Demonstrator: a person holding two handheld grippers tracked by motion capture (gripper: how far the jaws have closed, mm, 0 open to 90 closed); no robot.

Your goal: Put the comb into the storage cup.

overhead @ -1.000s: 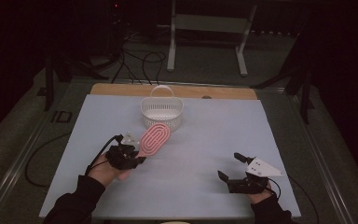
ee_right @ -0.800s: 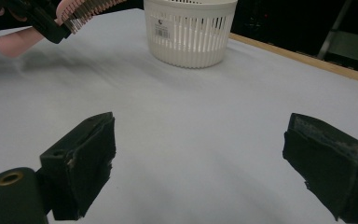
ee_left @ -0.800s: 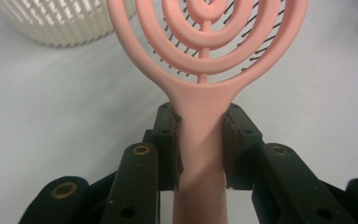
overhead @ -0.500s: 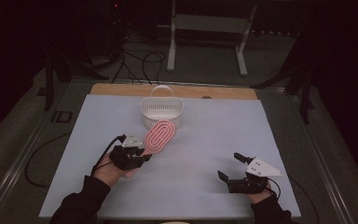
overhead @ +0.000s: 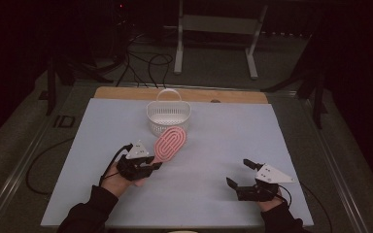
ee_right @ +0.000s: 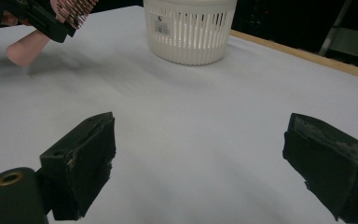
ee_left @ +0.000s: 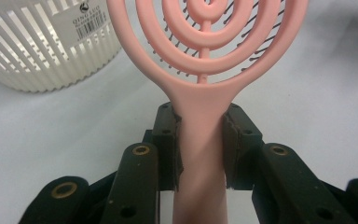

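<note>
A pink hairbrush (overhead: 170, 141) with an oval, looped head is held by its handle (ee_left: 200, 121) in my left gripper (overhead: 151, 162), which is shut on it. The pads (ee_left: 170, 140) press on both sides of the handle. The brush head points up and away, and its tip reaches close to the white slatted basket (overhead: 167, 124). The left gripper view has this basket (ee_left: 42, 51) just behind the brush on the left. My right gripper (overhead: 238, 172) rests low at the front right, jaws wide open (ee_right: 200, 154) with nothing between them.
A pale mat (overhead: 223, 141) covers the table, with a wooden strip (overhead: 126, 93) along the far edge. From the right gripper view, the basket (ee_right: 191, 32) stands far ahead and the other gripper (ee_right: 37, 16) with the brush handle (ee_right: 25, 46) is at upper left. Cables and a metal stand lie on the floor beyond.
The left gripper with the brush has shifted slightly right, bringing the brush head nearer the basket. The right gripper has stayed in place.
</note>
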